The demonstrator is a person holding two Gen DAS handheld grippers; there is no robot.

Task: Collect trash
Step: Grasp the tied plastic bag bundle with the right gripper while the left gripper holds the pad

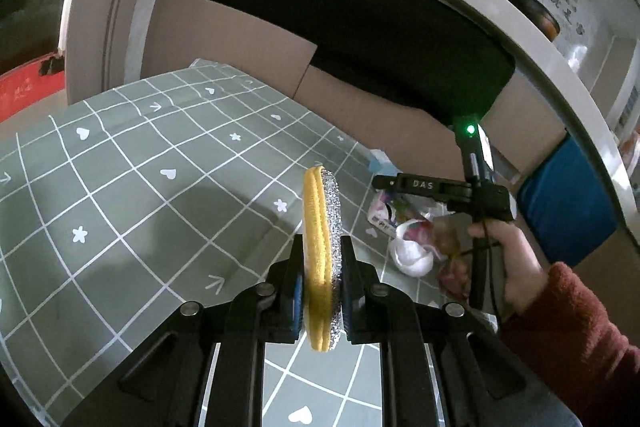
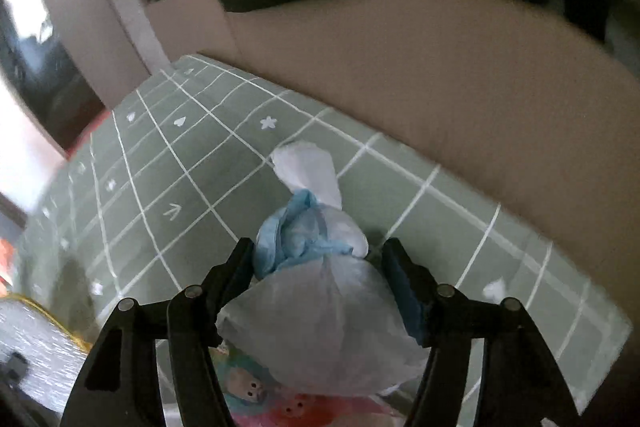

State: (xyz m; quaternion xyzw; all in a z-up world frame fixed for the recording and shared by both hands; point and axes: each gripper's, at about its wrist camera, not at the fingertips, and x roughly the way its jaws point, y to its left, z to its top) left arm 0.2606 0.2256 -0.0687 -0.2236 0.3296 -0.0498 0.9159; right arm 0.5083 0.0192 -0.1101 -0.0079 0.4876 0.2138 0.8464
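Yellow scouring pad (image 1: 321, 259) pinched edgewise in left claw (image 1: 322, 281); could twist out. Right claw (image 2: 318, 263) spread around knotted bag (image 2: 320, 327) (slippery plastic) on desk (image 1: 132, 163).

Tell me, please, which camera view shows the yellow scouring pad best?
The left wrist view: the scouring pad stands edge-on, centred, clamped by the left gripper. The right wrist view catches only a blurred corner of it.

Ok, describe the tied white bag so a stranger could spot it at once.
Start at the green grid tablecloth by the cardboard box. Near its edge, between the right gripper fingers, lies the tied white bag. Unlike the colourful wrappers beside it, it is plain, knotted, with blue showing inside.
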